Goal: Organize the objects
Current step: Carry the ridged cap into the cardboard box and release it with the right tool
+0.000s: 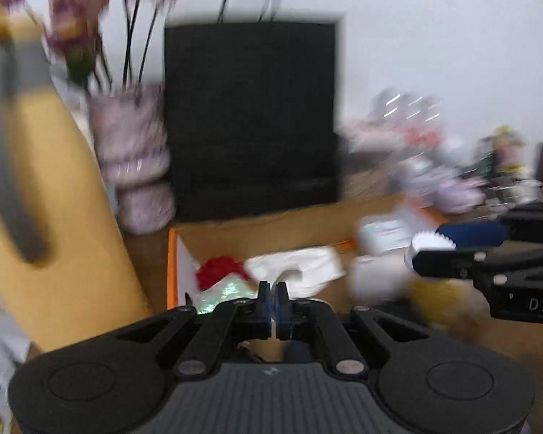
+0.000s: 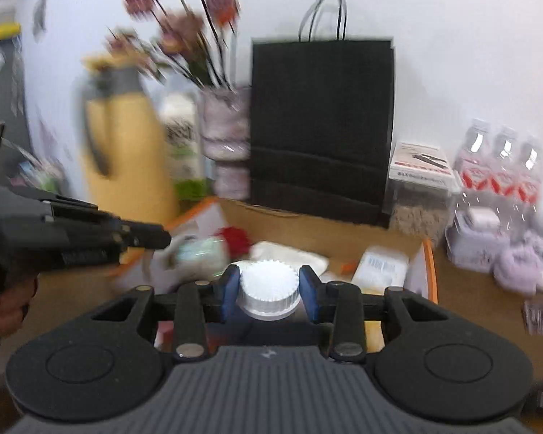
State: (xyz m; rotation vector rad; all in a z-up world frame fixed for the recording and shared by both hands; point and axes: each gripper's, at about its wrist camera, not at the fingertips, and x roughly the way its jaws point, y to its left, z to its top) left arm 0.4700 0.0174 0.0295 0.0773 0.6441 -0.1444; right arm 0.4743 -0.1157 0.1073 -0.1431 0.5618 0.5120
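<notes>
My right gripper (image 2: 269, 291) is shut on a white ribbed bottle cap (image 2: 268, 285), its blue pads on either side of it. It also shows at the right of the left wrist view (image 1: 434, 249), holding that bottle above the cardboard box (image 1: 271, 228). My left gripper (image 1: 272, 298) is shut with its pads nearly touching; nothing clear shows between them. In the right wrist view it (image 2: 163, 240) reaches in from the left over the box (image 2: 344, 238). The box holds a red bow (image 2: 235, 240), white packets (image 2: 289, 255) and a labelled pack (image 2: 382, 266).
A black paper bag (image 2: 322, 126) stands behind the box. A yellow flask (image 2: 126, 152), a flower vase (image 2: 224, 126) and a carton stand at the left. Water bottles (image 2: 499, 166), a small box (image 2: 420, 166) and purple items (image 2: 517, 264) stand at the right.
</notes>
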